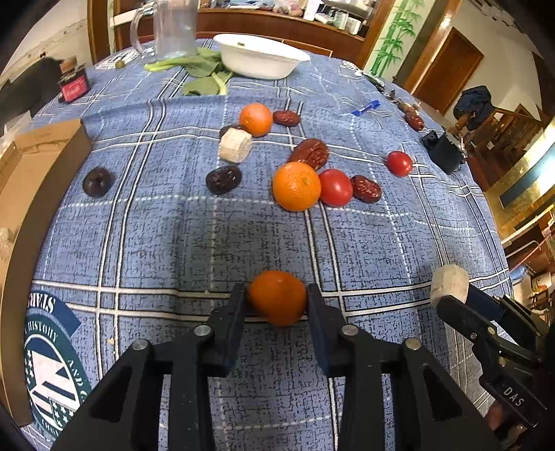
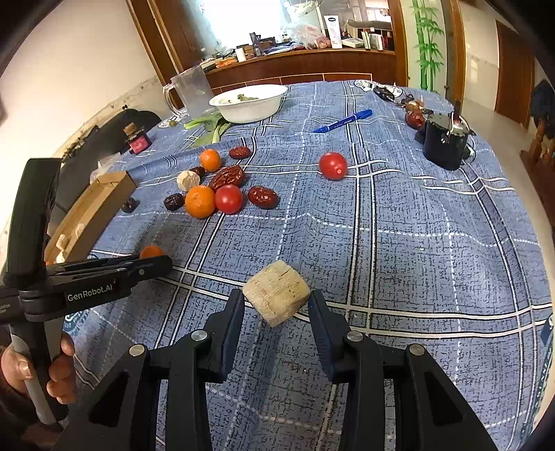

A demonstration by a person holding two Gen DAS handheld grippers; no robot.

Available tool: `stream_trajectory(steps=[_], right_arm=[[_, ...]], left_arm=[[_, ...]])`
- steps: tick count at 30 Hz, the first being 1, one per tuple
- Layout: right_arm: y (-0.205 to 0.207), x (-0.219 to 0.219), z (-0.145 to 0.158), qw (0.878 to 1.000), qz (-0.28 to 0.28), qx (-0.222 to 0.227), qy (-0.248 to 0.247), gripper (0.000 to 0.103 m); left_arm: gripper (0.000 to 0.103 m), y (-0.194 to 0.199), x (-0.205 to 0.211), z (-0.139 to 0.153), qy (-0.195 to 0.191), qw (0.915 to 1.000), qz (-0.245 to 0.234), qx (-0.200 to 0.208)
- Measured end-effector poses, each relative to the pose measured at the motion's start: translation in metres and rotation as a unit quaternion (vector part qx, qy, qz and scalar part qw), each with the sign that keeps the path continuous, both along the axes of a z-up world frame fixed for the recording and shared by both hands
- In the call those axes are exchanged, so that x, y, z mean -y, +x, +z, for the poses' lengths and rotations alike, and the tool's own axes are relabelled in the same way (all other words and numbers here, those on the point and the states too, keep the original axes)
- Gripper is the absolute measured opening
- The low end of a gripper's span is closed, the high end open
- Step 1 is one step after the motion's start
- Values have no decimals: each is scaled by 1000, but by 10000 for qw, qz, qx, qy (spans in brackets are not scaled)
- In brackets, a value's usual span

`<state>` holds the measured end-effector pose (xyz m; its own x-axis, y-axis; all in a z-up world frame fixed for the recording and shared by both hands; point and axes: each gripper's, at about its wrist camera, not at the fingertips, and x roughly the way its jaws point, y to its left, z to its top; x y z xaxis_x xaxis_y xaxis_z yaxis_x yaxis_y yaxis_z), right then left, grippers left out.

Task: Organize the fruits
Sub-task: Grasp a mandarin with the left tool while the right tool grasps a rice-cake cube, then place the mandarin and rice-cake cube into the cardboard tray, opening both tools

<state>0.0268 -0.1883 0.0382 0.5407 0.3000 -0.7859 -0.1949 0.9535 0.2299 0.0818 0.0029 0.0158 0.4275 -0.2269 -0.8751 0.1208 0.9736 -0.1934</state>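
My left gripper (image 1: 277,298) is shut on a small orange (image 1: 277,296) just above the blue checked cloth (image 1: 173,236). My right gripper (image 2: 276,298) is shut on a pale cut chunk (image 2: 276,297), which also shows at the right of the left wrist view (image 1: 449,282). Ahead lie a second orange (image 1: 296,186), a third orange (image 1: 256,119), two tomatoes (image 1: 335,187) (image 1: 399,163), several red dates (image 1: 309,152), dark fruits (image 1: 223,179) and another pale chunk (image 1: 235,145). A white bowl (image 1: 260,59) stands at the far side.
A cardboard box (image 1: 34,166) lies along the left edge. A clear jug (image 1: 171,27), leafy greens (image 1: 201,74) and a small red bottle (image 1: 73,85) stand at the back. A blue pen (image 2: 343,121) and a dark cup (image 2: 445,142) are at the right.
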Motion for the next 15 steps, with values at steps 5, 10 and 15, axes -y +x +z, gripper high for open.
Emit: stream_trajectory(steps=[5,10,15], right_arm=[[2,-1,-4,9999,-94,-35,-69,41],[-1,-4,-1,9998,-128,44,-148,41],[-6,-12,4,9998,-128,59,-143,41]], left_arm=[[29,-2,4,1,67,9998,-143,101],[29,-10,-8,5,-52,9997,-168,161],[29,-21,-22,17,-145,9995,-176,211]])
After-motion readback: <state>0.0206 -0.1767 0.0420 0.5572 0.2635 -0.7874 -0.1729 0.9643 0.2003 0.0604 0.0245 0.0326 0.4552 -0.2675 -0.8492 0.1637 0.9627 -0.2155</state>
